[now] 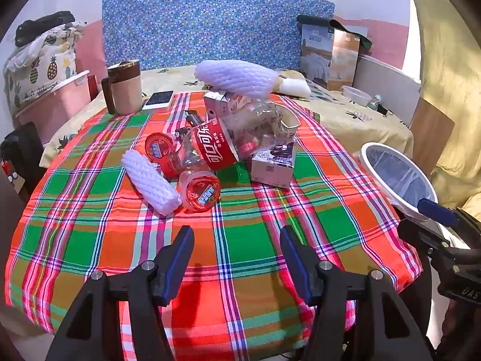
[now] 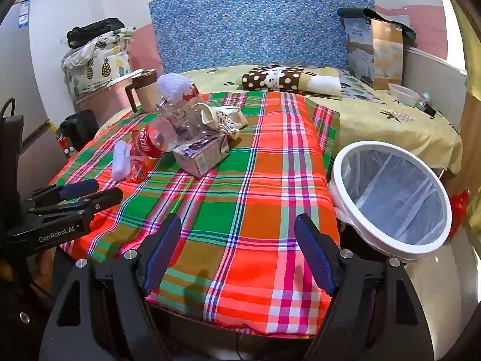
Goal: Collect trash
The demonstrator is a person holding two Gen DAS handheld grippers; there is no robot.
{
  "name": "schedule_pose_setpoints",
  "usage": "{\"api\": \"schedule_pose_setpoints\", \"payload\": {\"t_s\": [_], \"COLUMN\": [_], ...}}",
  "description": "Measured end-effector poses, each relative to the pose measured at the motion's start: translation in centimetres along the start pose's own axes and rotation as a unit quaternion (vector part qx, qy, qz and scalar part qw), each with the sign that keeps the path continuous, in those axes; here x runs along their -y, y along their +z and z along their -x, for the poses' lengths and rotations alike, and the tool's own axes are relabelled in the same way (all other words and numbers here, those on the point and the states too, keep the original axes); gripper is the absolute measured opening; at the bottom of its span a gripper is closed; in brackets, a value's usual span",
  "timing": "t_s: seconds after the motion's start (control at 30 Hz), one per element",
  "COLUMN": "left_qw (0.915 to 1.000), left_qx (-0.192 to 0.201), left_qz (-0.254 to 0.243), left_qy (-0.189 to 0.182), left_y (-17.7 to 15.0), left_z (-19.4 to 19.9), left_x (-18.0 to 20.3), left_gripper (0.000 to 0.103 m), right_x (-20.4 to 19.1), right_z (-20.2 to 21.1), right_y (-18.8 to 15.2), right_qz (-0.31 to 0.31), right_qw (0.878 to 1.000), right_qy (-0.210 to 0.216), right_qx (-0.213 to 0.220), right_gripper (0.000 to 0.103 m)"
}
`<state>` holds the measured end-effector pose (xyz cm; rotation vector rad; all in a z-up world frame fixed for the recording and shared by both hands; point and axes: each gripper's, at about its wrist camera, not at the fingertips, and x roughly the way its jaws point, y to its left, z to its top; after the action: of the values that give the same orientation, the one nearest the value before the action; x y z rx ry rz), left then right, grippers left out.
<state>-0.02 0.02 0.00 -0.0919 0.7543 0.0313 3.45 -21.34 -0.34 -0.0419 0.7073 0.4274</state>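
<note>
Lying beyond open left tool [image 1: 237, 234]: trash pile [image 1: 216, 147].

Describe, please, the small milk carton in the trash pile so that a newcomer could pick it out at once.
Start at the plaid tablecloth and find the heap of trash near its middle. On the heap's side towards the white bin, beside the red-labelled cola bottle, lies the milk carton. It is the only squared-off box there with pale purple printing; its neighbours are round cups, foam sleeves and clear plastic.
</note>
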Motion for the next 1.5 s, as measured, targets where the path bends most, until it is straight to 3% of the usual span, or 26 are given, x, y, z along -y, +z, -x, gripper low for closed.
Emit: {"api": "schedule_pose_setpoints", "payload": {"t_s": [1.5], "left_qw": [0.9996], "left_qx": [0.018], "left_qz": [0.017], "left_qy": [0.016], "left_y": [-0.5], "left_z": [1.5], "left_x": [-0.8], "left_gripper": [0.059], "right_x": [-0.8], "right_z": [0.7], "right_y": [0.1], "right_qz": [0.008], "right_qw": [1.0], "right_qy": [-0.001], "right_qx": [0.013], "right_gripper": [0.079]}}
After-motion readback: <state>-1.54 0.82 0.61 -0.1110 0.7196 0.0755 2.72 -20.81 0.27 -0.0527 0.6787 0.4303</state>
